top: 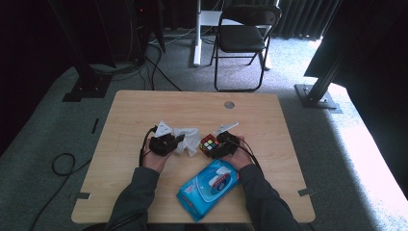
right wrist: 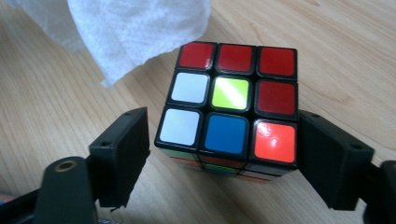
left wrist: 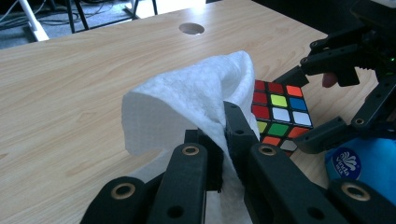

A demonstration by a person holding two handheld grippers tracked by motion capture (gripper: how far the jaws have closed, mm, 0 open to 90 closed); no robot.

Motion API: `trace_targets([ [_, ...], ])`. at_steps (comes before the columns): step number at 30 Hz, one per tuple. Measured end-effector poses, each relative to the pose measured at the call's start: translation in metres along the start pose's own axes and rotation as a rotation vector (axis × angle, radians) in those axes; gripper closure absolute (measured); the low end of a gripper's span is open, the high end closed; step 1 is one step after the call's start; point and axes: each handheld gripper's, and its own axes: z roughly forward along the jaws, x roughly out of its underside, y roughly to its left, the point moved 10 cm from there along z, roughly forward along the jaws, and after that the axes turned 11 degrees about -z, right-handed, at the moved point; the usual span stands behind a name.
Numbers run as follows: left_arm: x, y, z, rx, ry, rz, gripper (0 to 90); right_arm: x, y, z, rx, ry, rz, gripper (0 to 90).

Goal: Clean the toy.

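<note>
1. High view: the cube (top: 208, 144) sits mid-counter (top: 130, 115), between both hands.
2. Left gripper (left wrist: 223, 140) has its fingers pinching a white wipe (left wrist: 187, 102) just beside it.
3. Right gripper (right wrist: 224, 154) fingers flank the cube; the left-hand pad stands slightly apart.
4. Next, likely: clamp the cube, then wipe its top.

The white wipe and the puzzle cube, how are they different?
The wipe is plain white, soft and crumpled; the puzzle cube is hard, square and covered in coloured squares. The wipe is pinched tight in the left gripper and held up; the cube sits on the table between the right gripper's jaws, with a gap on one side. Both lie mid-table, close together.
</note>
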Motion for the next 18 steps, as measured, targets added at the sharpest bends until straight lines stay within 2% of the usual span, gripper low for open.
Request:
trace_targets([
  [6, -0.0009, 0.0006, -0.0013, -0.002, -0.001, 0.002, 87.9, -0.0005, -0.0004, 0.0008, -0.01, 0.016, 0.003, 24.9],
  [11, -0.0012, 0.0004, -0.0013, -0.001, -0.003, 0.002, 87.9, -0.0023, -0.0018, 0.0005, -0.035, 0.025, 0.003, 30.9],
  [15, -0.0012, 0.0008, -0.0014, -0.001, -0.003, 0.002, 87.9, -0.0025, -0.0019, 0.0006, -0.039, 0.027, 0.004, 31.2],
  [18, -0.0013, 0.0004, -0.0017, -0.001, -0.004, 0.002, 87.9, -0.0031, -0.0011, 0.0002, -0.042, 0.038, -0.018, 32.3],
])
